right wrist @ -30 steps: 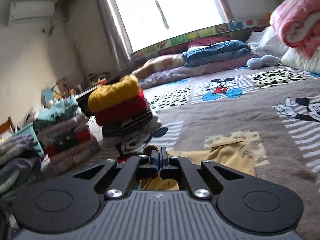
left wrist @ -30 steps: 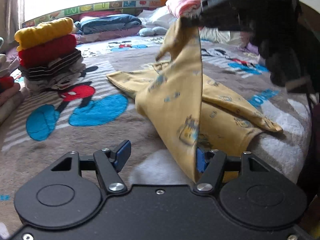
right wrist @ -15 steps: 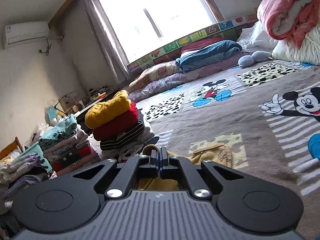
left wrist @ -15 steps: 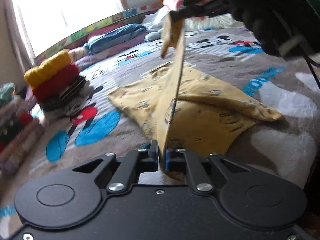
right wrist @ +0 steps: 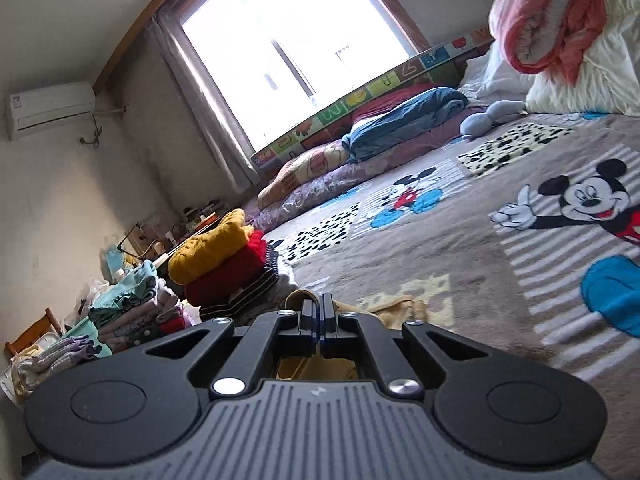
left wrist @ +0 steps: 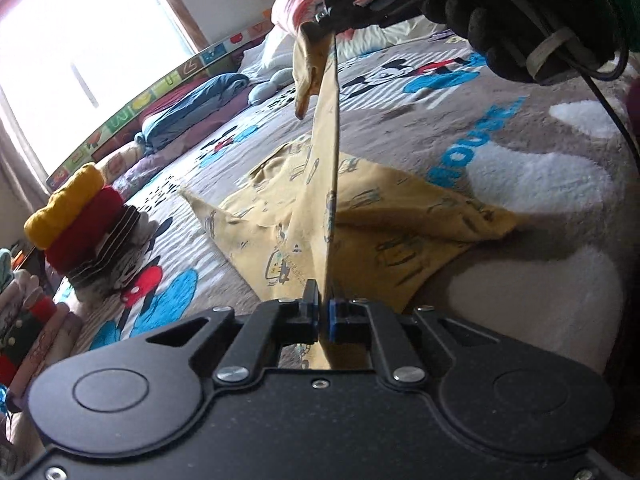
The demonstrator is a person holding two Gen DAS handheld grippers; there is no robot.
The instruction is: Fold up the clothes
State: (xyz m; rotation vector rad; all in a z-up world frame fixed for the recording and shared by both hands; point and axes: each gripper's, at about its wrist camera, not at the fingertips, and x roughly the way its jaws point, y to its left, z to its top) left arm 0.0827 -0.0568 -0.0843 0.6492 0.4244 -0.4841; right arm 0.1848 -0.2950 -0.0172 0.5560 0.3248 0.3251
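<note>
Stretching one edge of a mustard-yellow printed cotton garment (left wrist: 288,232) taut between two grippers, with the rest of the cloth draped on the near part of a grey plush cartoon-mouse blanket (left wrist: 500,128).

- Left gripper (left wrist: 322,314): blue-padded tongs clamped together on the garment's near edge; cloth rises from them as a thin upright sheet.
- Right gripper (left wrist: 328,20): seen from the left wrist at upper right, held in a black-gloved hand (left wrist: 500,16), closed on the far, raised end of the same edge. In its own view the right gripper (right wrist: 319,320) shows tongs pressed together with a loop of yellow fabric around the tips.
- Step in hand (a judgement): edge lifted and aligned, ahead of laying a fold over the body of the garment.
- Next move calls for: carrying both clamped ends across together at equal tension, lowering flat, then letting go.
- Nearby, left: stack of folded knitwear, yellow over red over striped (left wrist: 76,224); further folded piles at the far left.
- Far: blue bedding roll (right wrist: 404,120), pink rolled quilt (right wrist: 552,16), bright window.

Hard to make out: which garment edge (hem, side or sleeve) is clamped; the cloth under the left gripper body; the window is overexposed.
</note>
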